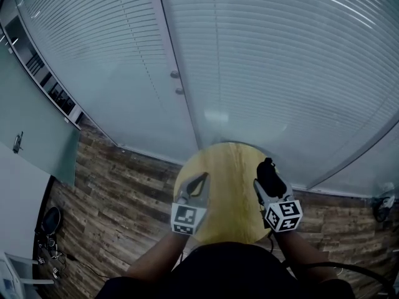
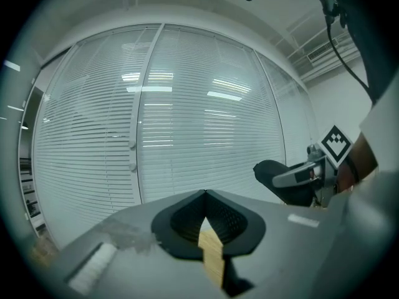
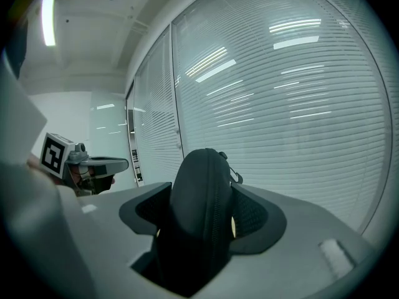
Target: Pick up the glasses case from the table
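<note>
The black glasses case (image 3: 199,210) stands upright between the jaws of my right gripper (image 3: 202,213), which is shut on it. In the head view the glasses case (image 1: 270,176) is held above the right side of the round wooden table (image 1: 227,192), in the right gripper (image 1: 269,185). From the left gripper view the case (image 2: 280,178) shows at the right, lifted. My left gripper (image 2: 206,220) is shut with nothing in it, jaw tips meeting; it hovers over the table's left part as the left gripper (image 1: 197,189).
A glass wall with white blinds (image 1: 249,61) and a door (image 1: 124,73) stand behind the table. Wooden plank flooring (image 1: 118,192) surrounds it. Cables and dark gear (image 1: 50,229) lie on the floor at the left.
</note>
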`<state>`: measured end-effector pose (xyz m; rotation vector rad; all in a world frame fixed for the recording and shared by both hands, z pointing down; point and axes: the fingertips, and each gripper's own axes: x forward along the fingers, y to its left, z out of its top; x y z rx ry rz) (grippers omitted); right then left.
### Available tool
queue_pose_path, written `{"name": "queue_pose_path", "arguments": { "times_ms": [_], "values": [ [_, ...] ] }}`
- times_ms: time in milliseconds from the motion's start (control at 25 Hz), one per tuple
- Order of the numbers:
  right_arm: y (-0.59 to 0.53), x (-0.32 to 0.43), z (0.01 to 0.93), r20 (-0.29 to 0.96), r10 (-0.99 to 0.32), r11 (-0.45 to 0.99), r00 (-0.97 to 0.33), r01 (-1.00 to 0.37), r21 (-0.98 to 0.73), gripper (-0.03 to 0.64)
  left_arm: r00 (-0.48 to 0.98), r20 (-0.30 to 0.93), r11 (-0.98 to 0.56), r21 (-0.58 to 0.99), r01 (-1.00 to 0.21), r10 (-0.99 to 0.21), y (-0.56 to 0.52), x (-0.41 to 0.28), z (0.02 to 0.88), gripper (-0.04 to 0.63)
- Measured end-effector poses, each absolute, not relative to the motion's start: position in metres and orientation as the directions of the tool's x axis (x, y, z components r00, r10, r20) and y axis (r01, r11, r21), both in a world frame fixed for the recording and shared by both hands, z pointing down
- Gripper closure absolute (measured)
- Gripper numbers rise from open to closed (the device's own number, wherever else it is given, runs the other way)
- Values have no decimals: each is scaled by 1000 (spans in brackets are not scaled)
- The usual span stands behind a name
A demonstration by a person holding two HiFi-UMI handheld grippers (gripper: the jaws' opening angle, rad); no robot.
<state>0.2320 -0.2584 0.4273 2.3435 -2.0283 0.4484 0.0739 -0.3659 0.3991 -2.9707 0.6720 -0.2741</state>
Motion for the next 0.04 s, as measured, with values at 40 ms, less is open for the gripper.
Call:
{"name": "queue_pose_path", "arguments": {
  "times_ms": [40],
  "values": [
    [-258,232,426,219,-968,-160,119,-971,-178,314,887,154,-899,-120,-421,-436,-365,73,398,592]
  ]
}}
